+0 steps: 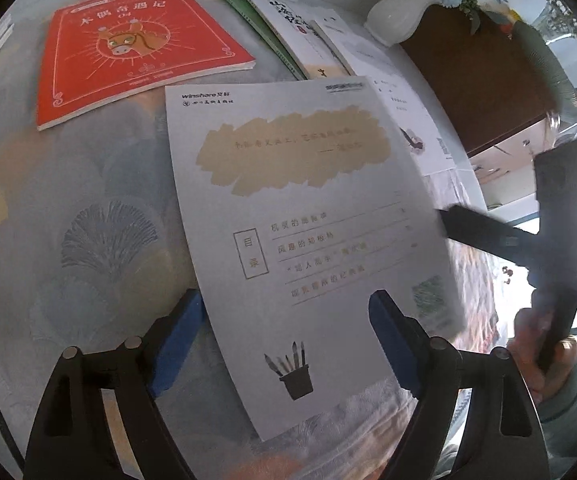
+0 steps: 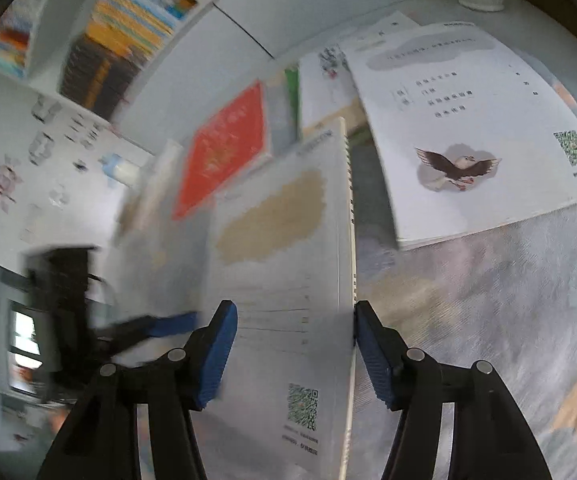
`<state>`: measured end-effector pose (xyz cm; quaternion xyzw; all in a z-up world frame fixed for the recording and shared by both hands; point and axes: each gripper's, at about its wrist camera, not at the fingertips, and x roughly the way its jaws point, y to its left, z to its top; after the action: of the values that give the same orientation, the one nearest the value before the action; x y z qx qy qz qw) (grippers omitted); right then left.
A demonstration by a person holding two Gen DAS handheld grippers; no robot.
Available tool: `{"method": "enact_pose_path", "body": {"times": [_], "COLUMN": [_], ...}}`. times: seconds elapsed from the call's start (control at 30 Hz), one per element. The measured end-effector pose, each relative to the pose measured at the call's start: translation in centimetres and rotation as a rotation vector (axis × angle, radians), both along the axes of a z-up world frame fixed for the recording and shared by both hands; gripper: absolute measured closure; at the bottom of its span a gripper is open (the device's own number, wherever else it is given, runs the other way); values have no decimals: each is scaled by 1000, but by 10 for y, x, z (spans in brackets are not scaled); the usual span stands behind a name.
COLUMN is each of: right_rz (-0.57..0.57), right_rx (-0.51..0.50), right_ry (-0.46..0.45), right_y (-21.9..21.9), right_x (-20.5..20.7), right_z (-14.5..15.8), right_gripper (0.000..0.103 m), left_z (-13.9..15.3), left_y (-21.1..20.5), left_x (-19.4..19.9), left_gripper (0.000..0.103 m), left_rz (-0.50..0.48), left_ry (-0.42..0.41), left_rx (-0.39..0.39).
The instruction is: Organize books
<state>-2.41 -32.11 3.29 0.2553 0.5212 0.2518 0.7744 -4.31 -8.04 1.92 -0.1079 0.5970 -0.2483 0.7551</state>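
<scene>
The left gripper (image 1: 284, 322), black-armed with blue pads, stands nearest in the left wrist view, its jaws spread wide, one to each side of the lower part of a thin white book with a tan brush-stroke patch and a drawn pot of brushes on its cover (image 1: 312, 240); the pads do not press on it. In the right wrist view the right gripper (image 2: 294, 346) has the same book (image 2: 284, 272) tilted up on edge between its blue pads: the right-side pad lies against the book's edge, while whether the left-side pad touches the cover cannot be told. A hand (image 1: 544, 352) in a grey sleeve holds that gripper at the right edge of the left view. Everything rests on a table covered with a pale cloth printed with leaf shapes (image 1: 88, 248). Beyond lies a flat white book showing a flying eagle (image 2: 460, 168). Farther back lie a red paperback with a donkey's face (image 1: 136, 48) and a fanned group of green and white books (image 1: 288, 36). A white ceramic vase of blue flowers (image 1: 404, 12) stands at the far edge, and blurred bookshelves (image 2: 128, 28) fill the background.
</scene>
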Motion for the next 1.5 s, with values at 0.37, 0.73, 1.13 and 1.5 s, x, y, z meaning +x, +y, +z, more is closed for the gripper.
{"method": "enact_pose_path", "body": {"times": [0.37,0.73,1.13,1.5], "right_rz": [105,279,120,21], "right_rx": [171,128,-263,-281], "right_ry": [-176,-50,7,14], "right_y": [72,208,193,200], "right_x": [-18,-28,-47,-67], "right_z": [99,68,-2,-5], "right_gripper": [44,43,68,69], "left_z": [36,43,10,8], "left_y": [120,273,217,195], "left_x": [-23,-51,-39,-53], "left_gripper": [21,21,23,43], "left_rz": [165,399,139,-20], "left_ry": [-17,-23,5,-51], "left_rx": [-40,91,88,69]}}
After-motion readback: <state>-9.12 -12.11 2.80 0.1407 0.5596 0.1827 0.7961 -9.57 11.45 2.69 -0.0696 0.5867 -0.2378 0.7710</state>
